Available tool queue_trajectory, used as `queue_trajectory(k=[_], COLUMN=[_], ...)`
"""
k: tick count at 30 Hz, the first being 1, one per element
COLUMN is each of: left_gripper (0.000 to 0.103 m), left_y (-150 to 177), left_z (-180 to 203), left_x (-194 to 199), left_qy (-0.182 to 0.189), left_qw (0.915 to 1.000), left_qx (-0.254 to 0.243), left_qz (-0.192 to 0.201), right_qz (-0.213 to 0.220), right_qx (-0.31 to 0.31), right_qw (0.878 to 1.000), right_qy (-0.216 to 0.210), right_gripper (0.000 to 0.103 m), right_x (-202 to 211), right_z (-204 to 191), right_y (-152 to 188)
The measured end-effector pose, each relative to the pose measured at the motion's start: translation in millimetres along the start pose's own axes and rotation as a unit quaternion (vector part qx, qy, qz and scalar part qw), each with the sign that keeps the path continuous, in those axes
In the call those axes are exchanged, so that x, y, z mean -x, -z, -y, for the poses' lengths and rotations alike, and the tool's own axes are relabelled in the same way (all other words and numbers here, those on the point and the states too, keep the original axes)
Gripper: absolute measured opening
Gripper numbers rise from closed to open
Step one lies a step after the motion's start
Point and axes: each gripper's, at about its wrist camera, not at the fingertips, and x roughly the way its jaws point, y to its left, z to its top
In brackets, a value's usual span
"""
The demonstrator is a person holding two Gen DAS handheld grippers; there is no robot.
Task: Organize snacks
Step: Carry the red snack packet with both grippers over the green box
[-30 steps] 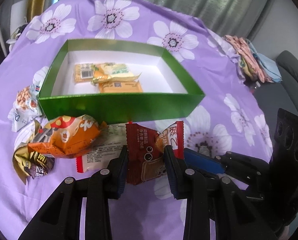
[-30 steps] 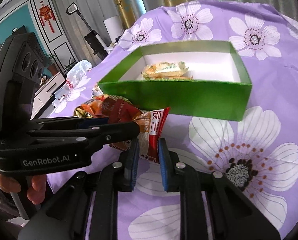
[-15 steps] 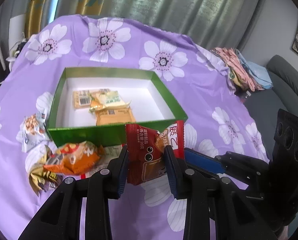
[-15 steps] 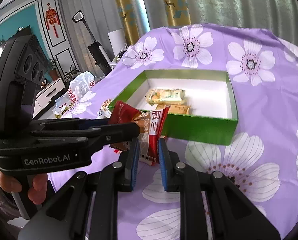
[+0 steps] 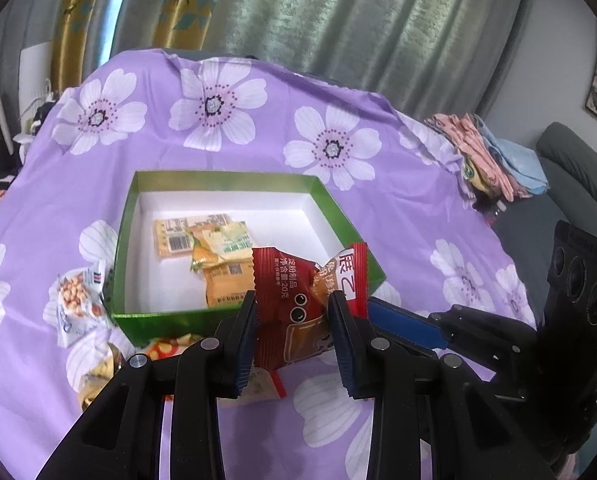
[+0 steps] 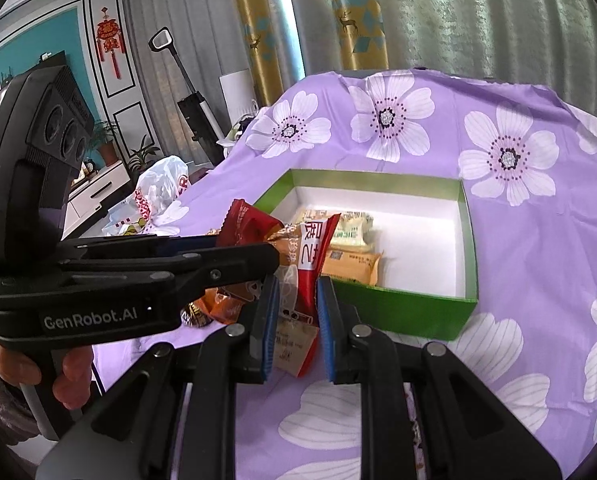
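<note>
My left gripper (image 5: 292,308) is shut on a dark red snack packet (image 5: 298,304) and holds it in the air in front of the green box (image 5: 338,220). My right gripper (image 6: 296,300) is shut on the same packet's right end (image 6: 312,252). The box has a white floor and holds three yellow and orange snack packets (image 5: 214,252), also seen in the right wrist view (image 6: 350,248). An orange packet (image 6: 218,304) and a white-and-red packet (image 6: 290,344) lie on the purple flowered cloth (image 5: 398,240) below the held one.
A peanut packet (image 5: 76,296) lies left of the box, and a gold packet (image 5: 98,376) lies nearer me. Folded cloths (image 5: 490,156) lie at the table's right edge by a grey sofa (image 5: 578,176). A white plastic bag (image 6: 154,192) sits beyond the left edge.
Both grippers have lifted the red packet up off the table. The box and the loose packets now look lower and farther away.
</note>
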Motion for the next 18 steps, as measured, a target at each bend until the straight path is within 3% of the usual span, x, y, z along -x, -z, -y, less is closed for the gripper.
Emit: queue_trajectory(k=[18], left_gripper=[0.035], left_y=[-9.2], left_z=[-2.9], left_x=[-5.2], left_qy=[0.001], left_qw=[1.0], left_qx=[0.0], left_qz=[0.004], right_qz=[0.003], right_qx=[0.003], right_qw=[1.0], right_qy=[0.004], right_gripper=[0.02], right_x=[-5.8], right_z=[1.6], right_y=[-9.4])
